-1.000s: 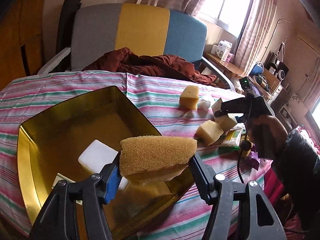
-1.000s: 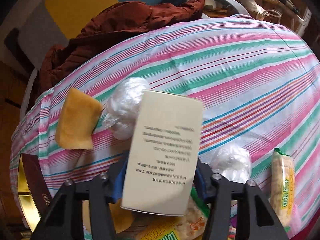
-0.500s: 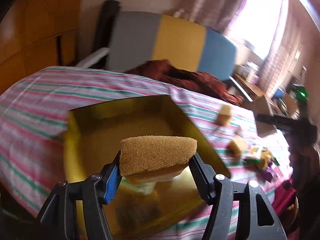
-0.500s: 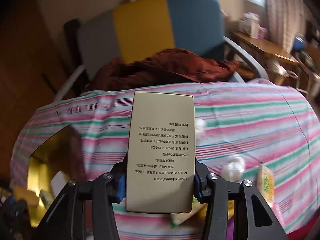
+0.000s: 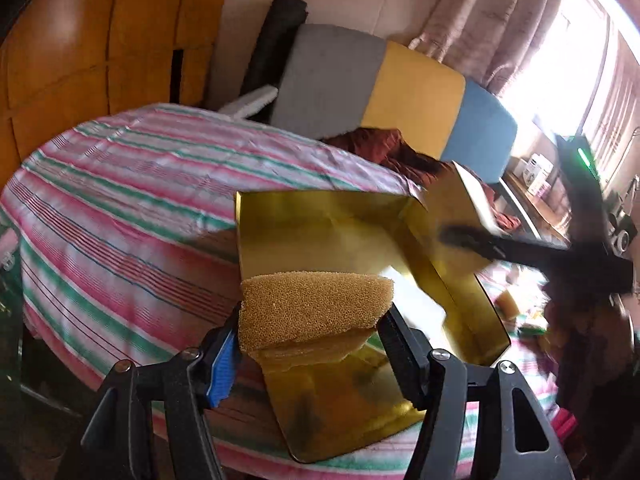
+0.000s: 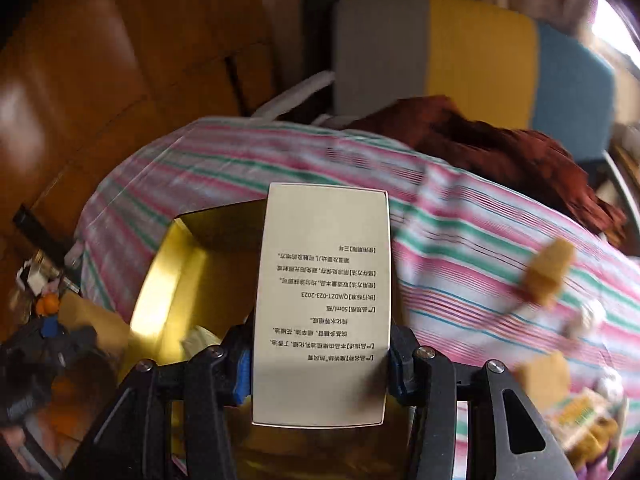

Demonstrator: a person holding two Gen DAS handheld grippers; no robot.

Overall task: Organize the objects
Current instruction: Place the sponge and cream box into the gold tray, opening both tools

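Note:
My left gripper point(image 5: 312, 320) is shut on a tan porous sponge point(image 5: 316, 304), held above the near left part of the gold tray point(image 5: 320, 216). A white block point(image 5: 420, 308) lies inside the tray. My right gripper point(image 6: 322, 356) is shut on a beige box with printed text point(image 6: 324, 304), upright over the gold tray point(image 6: 168, 276). In the left wrist view that box point(image 5: 460, 200) and the right gripper's fingers point(image 5: 472, 240) appear blurred above the tray's far right corner. The tray floor under the box is hidden.
The striped cloth table point(image 5: 140, 208) carries loose sponges point(image 6: 548, 276) and snack packs point(image 6: 584, 412) at the right. A chair with a dark red garment point(image 6: 500, 148) stands behind the table. Wooden panelling point(image 5: 100, 40) lies to the left.
The right gripper carried the box left from the pile of objects to above the tray. The left gripper with the sponge swung left along the tray.

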